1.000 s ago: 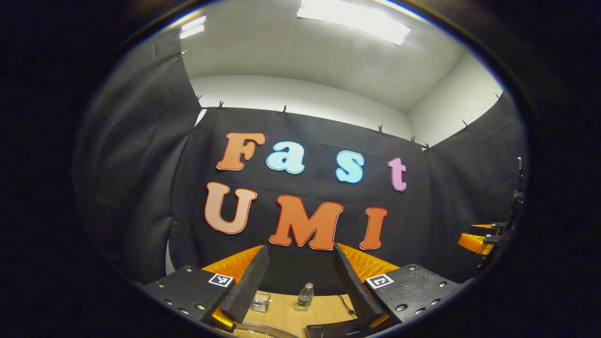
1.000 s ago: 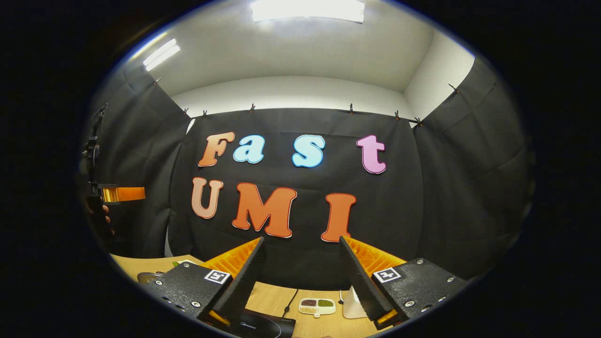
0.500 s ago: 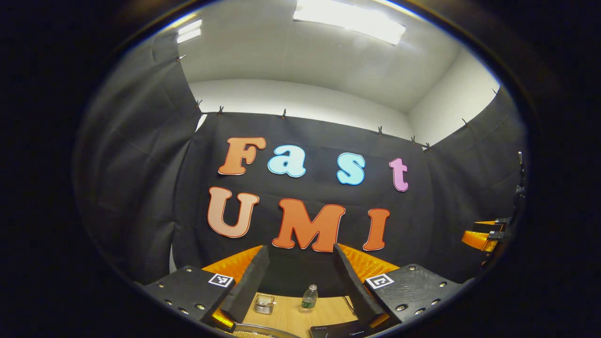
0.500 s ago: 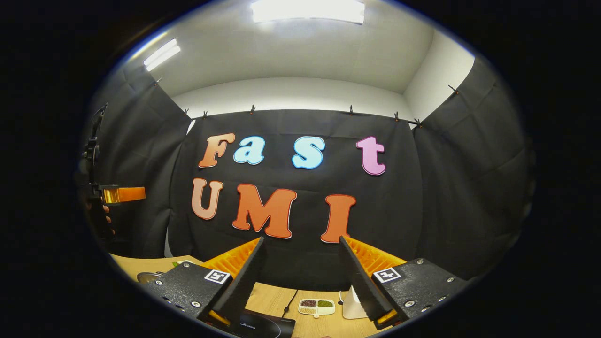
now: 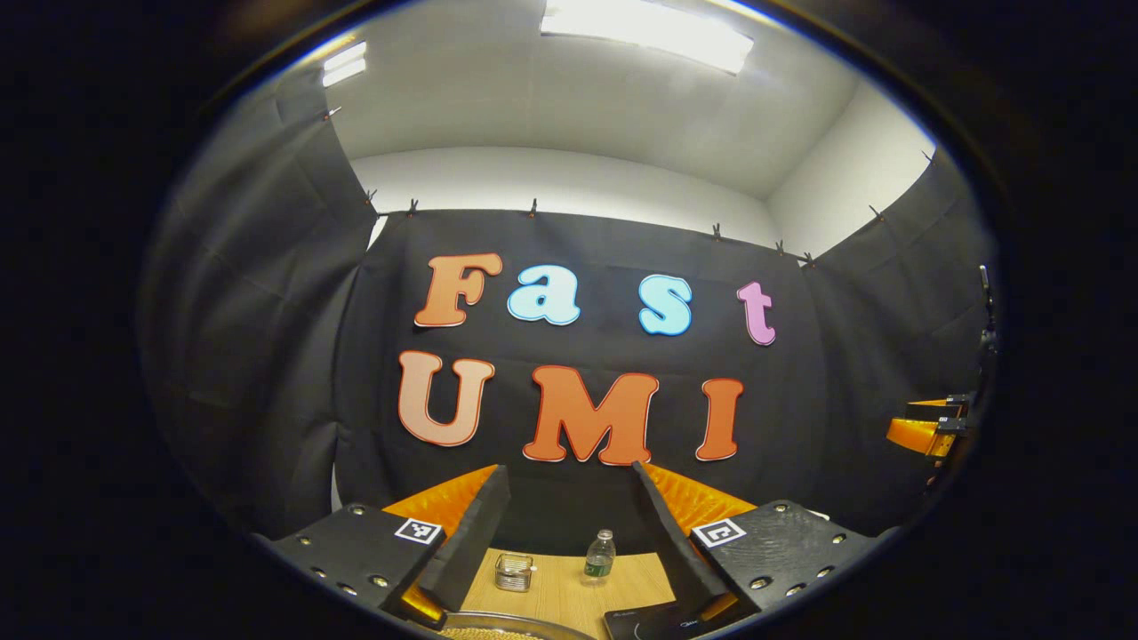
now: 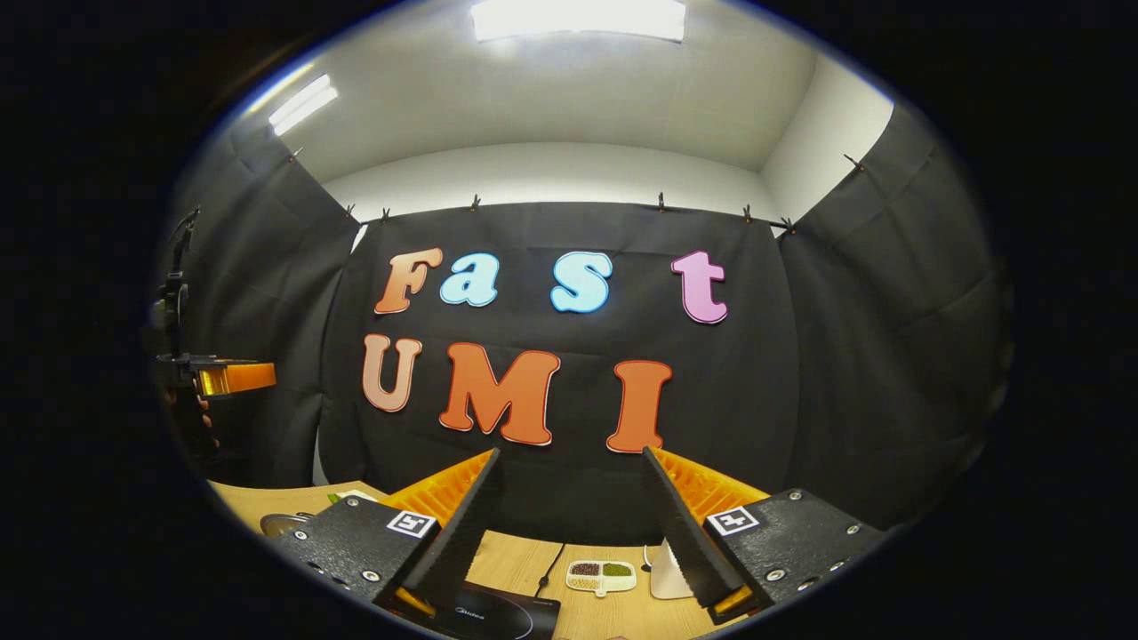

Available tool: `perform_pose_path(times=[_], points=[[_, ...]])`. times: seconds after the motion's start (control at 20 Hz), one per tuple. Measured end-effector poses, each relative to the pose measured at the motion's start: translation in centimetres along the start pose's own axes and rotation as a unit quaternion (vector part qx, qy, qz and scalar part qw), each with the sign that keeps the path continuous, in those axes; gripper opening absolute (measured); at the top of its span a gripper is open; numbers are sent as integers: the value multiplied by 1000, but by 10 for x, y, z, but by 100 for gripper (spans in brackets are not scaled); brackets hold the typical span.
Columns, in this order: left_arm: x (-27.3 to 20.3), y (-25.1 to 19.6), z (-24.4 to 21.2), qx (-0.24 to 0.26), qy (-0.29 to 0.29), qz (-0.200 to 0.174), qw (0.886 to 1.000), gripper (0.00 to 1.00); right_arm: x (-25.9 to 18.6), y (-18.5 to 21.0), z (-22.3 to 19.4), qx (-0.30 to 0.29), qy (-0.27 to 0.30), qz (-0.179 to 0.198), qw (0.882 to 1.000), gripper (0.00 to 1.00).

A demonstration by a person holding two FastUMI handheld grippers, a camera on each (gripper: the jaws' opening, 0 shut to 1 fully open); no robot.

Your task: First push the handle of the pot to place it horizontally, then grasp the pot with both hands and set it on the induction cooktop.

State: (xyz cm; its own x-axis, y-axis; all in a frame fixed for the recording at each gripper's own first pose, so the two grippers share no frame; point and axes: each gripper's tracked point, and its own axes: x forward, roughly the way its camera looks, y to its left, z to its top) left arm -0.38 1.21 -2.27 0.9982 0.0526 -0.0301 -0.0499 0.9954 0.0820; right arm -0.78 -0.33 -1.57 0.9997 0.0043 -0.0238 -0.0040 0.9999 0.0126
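Both grippers, left [image 5: 569, 480] and right [image 6: 569, 467], hang with fingers spread apart above the wooden table [image 5: 551, 591], near the cooktop [image 6: 493, 615] and a bottle [image 5: 600, 557].

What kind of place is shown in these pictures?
Probably a recording booth set up as a small kitchen: black cloth walls clipped up around a wooden table carrying an induction cooktop, a divided dish and a water bottle.

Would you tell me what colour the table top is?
The table top is light wood with a visible grain, clearest in the right gripper view.
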Motion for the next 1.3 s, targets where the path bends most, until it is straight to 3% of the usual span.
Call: perform_pose_path(times=[0.5, 0.6, 0.65, 0.7, 0.75, 0.8, 0.85, 0.95, 1.0, 1.05, 1.3], points=[[-12, -18, -65, 37, 101, -51, 993, 88, -3, 7, -29, -6, 9, 11, 1000, 95], [-18, -22, -85, 56, 127, -62, 988, 74, -7, 8, -30, -8, 5, 9, 1000, 95], [-21, -27, -96, 61, 143, -73, 985, 73, -8, 8, -31, -9, 3, 9, 1000, 95], [-26, -31, -108, 66, 161, -86, 981, 61, -9, 8, -33, -10, 2, 9, 1000, 95], [-32, -35, -120, 74, 178, -97, 976, 58, -9, 9, -36, -11, 3, 9, 1000, 95], [-36, -33, -131, 83, 194, -100, 972, 44, -9, 9, -38, -13, 3, 9, 1000, 95], [-41, -31, -143, 94, 214, -104, 967, 36, -11, 9, -41, -15, 3, 8, 1000, 95], [-51, -33, -169, 110, 252, -116, 954, 33, -13, 10, -45, -18, 4, 7, 1000, 95], [-56, -30, -182, 117, 273, -121, 947, 20, -13, 11, -48, -18, 5, 7, 1000, 95], [-62, -29, -194, 124, 293, -125, 940, 15, -15, 12, -50, -19, 6, 8, 1000, 95], [-105, -27, -237, 152, 366, -152, 906, 13, -21, 19, -62, -17, 10, 12, 1000, 95]])
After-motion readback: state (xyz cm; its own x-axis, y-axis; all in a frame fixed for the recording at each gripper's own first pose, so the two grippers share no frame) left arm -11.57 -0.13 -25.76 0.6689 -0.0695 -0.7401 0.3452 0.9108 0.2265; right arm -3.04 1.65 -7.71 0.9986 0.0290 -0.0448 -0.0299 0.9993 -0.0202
